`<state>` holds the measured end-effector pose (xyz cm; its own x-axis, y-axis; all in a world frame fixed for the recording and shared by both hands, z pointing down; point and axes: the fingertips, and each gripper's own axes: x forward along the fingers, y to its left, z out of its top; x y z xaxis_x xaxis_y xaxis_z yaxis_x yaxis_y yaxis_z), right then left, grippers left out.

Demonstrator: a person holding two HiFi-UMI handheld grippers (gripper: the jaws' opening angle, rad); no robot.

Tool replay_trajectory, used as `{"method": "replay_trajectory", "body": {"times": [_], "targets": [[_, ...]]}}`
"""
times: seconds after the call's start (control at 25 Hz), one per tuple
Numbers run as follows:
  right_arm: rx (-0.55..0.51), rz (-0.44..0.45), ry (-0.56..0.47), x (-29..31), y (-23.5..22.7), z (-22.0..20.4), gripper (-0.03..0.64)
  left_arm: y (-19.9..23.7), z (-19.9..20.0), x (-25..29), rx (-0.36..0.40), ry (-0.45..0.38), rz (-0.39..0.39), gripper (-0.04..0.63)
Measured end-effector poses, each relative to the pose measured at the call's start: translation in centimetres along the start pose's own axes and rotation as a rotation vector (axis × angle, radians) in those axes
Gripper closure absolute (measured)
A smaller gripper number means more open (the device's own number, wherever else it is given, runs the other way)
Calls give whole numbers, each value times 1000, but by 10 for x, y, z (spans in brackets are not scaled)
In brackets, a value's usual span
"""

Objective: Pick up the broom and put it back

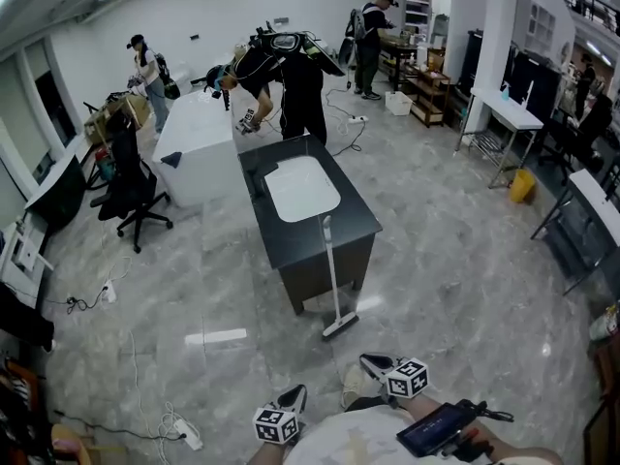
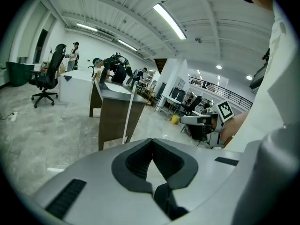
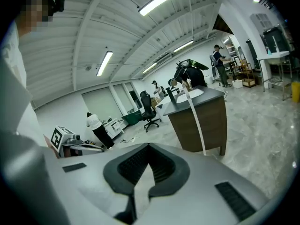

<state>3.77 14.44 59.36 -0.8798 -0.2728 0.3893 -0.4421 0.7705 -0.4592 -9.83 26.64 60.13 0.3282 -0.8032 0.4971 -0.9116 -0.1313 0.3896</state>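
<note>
Leaning slim white broom (image 1: 331,269) against boxy dark cabinet (image 1: 354,216), left tongs (image 2: 152,143) and right tongs (image 3: 149,146) pressed together, empty

Bright, even indoor light from long ceiling tubes (image 2: 169,20), shadows soft and short; the glossy floor (image 1: 455,260) mirrors them, with one white glare streak (image 1: 218,336) left of the table (image 1: 291,240). Heavy fisheye in all three views: straight lines bow, walls curve at the edges of the head view, both gripper views end in a black round border. Far room fairly sharp, but left tongs (image 2: 152,142) and right tongs (image 3: 147,144) up close are soft, out of focus.
</note>
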Motion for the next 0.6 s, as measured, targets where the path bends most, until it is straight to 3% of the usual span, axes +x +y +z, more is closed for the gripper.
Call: {"method": "replay_trajectory", "body": {"times": [0.6], "targets": [[54, 18, -28, 68, -87, 71, 601, 30, 91, 101, 55, 31, -56, 583]]}}
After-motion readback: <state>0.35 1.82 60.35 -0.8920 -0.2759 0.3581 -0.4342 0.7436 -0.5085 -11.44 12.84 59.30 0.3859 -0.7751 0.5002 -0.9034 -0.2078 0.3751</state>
